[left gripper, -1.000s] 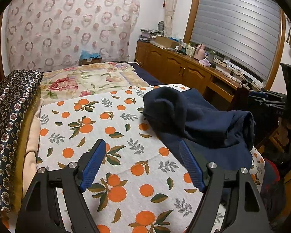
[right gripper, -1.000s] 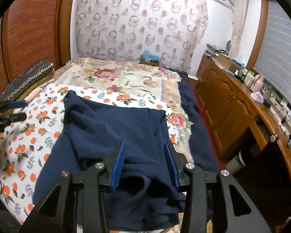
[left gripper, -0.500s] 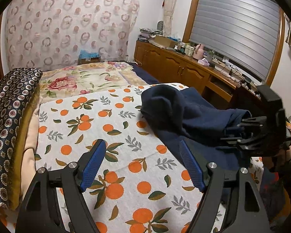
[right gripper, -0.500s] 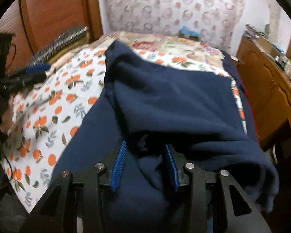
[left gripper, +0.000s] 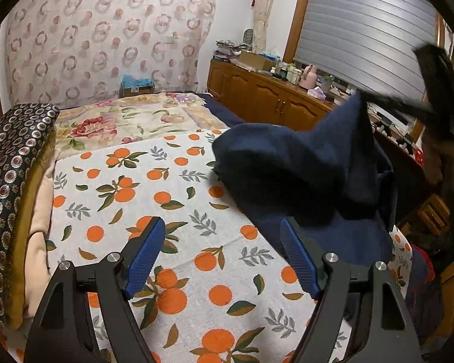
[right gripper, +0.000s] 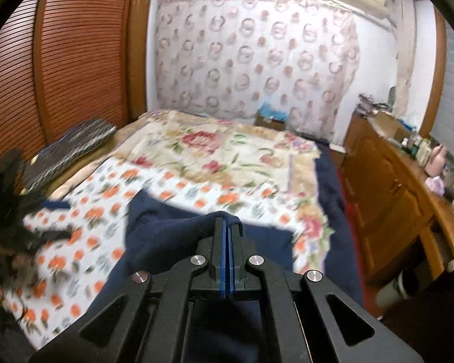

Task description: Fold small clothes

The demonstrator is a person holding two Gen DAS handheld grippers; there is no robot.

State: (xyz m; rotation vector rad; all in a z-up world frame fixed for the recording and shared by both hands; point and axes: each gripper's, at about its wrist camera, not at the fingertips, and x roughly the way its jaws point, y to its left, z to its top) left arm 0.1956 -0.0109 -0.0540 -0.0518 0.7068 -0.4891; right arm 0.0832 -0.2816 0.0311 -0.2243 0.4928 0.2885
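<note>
Your right gripper (right gripper: 226,227) has its fingers clamped on the navy garment (left gripper: 302,166), one corner lifted off the bed (left gripper: 178,242). Your left gripper (left gripper: 221,257) hangs wide open, empty. Folding has barely started; no fold shows.

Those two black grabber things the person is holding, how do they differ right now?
The left gripper has its fingers spread wide with nothing between them, above the orange-print sheet. The right gripper is shut on the navy garment, lifting a peak of it off the bed. Both share black frames and blue ribbed pads.
</note>
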